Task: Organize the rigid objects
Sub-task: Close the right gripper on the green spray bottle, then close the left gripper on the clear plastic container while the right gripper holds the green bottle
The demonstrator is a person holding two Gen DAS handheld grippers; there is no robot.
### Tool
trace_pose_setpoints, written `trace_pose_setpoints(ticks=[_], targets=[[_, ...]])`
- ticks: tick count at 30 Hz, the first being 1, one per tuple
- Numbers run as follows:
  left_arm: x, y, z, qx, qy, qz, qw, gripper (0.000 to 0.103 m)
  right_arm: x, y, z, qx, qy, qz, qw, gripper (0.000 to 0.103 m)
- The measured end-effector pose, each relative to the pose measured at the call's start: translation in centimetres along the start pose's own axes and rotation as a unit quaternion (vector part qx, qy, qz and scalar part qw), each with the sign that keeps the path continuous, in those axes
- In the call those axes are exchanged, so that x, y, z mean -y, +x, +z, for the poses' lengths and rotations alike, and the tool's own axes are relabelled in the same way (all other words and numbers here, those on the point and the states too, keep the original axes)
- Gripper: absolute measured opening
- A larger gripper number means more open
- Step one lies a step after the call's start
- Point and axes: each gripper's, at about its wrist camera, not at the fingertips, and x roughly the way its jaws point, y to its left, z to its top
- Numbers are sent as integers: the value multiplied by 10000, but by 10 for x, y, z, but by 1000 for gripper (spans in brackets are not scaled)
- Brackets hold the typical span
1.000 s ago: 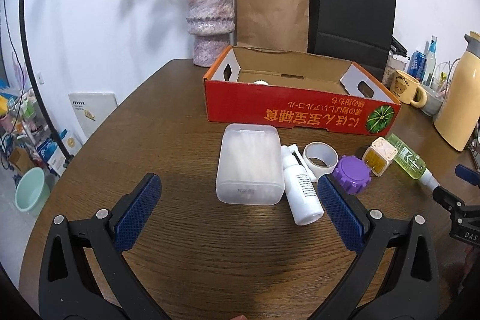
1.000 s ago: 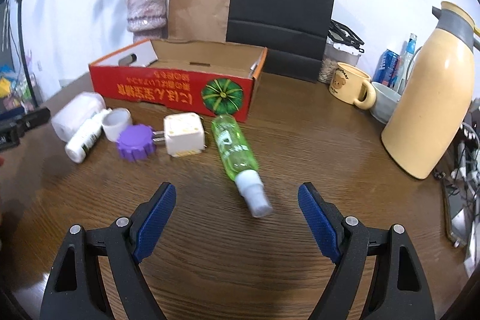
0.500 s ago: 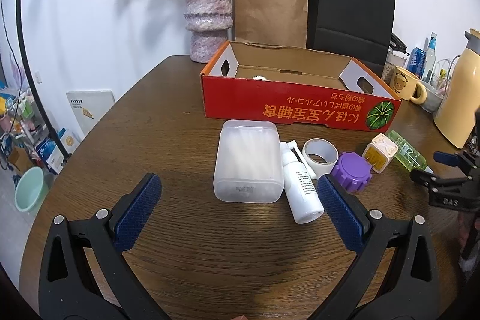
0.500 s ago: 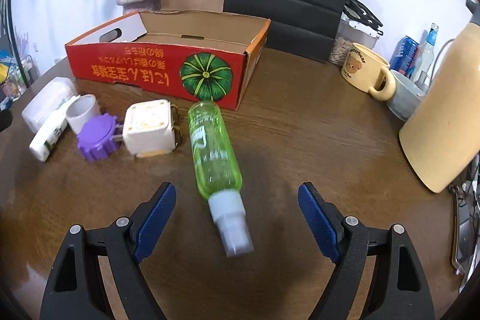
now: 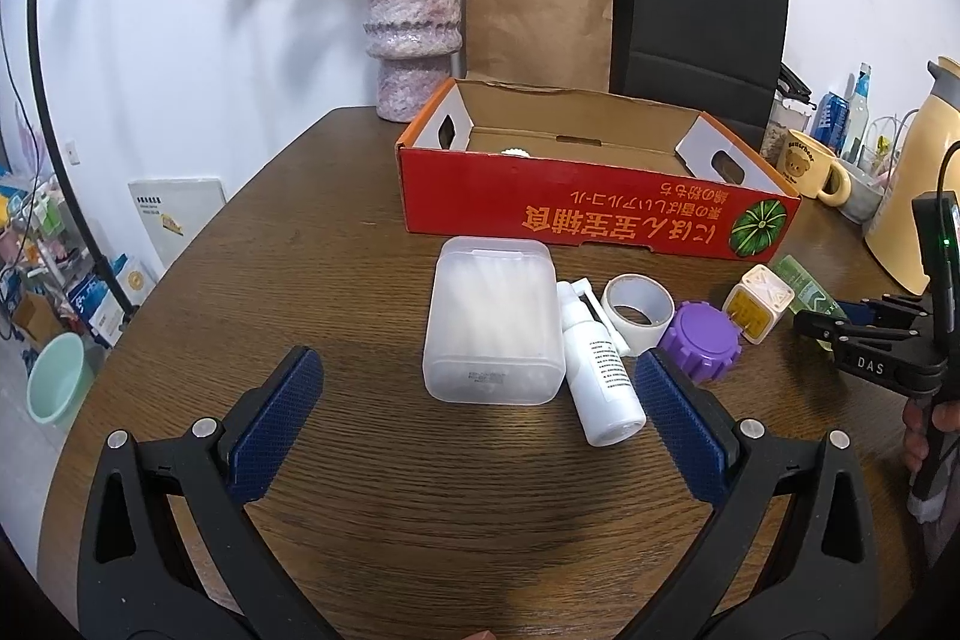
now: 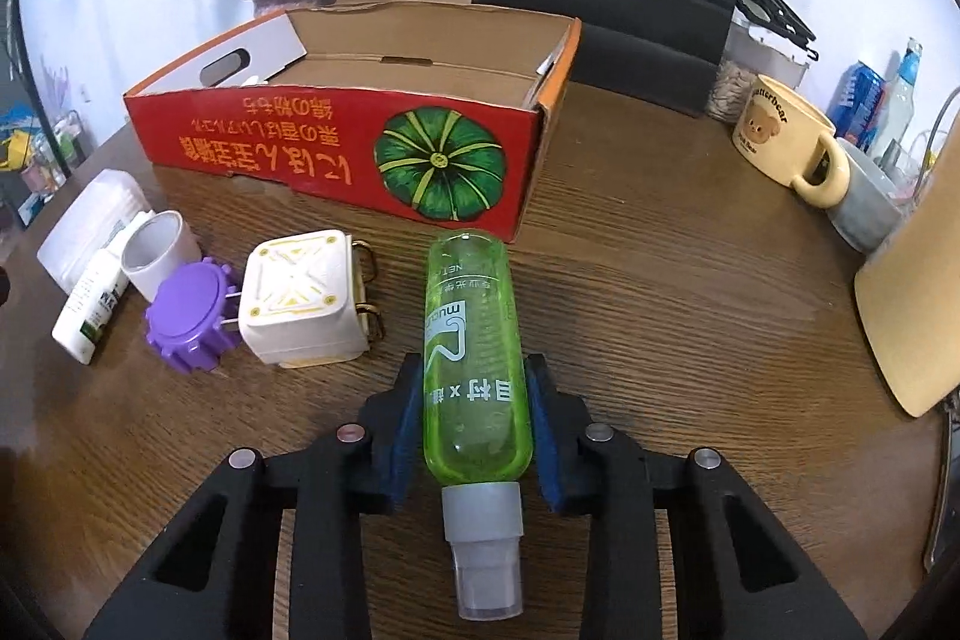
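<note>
My right gripper is shut on the green spray bottle, which lies on the wooden table with its grey nozzle toward me; the blue pads press both its sides. Left of it lie a white plug adapter, a purple cap, a tape roll, a white spray bottle and a translucent plastic case. The red cardboard box stands open behind them. My left gripper hovers open just before the plastic case, holding nothing. The right gripper shows at that view's right edge.
A vase of dried flowers, a brown paper bag and a black bag stand behind the box. A cream mug, a grey bowl, cans and a cream thermos crowd the table's right side.
My right gripper came forward and down over the green spray bottle and closed on its body. The left gripper stayed where it was, still open.
</note>
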Motion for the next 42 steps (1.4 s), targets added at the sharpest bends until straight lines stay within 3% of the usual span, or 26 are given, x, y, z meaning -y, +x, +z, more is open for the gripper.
trace_pose_setpoints(ticks=[16, 34, 42], targets=[[-13, 19, 10, -274, -162, 15, 9995, 103, 0, -35, -7, 764, 287, -222, 9964, 35], [-13, 72, 27, -801, -81, -11, 9968, 103, -14, -48, -7, 1036, 402, -158, 9937, 35], [-12, 79, 24, -933, -68, -49, 9956, 98, -23, -49, -7, 1063, 351, -160, 9936, 35]])
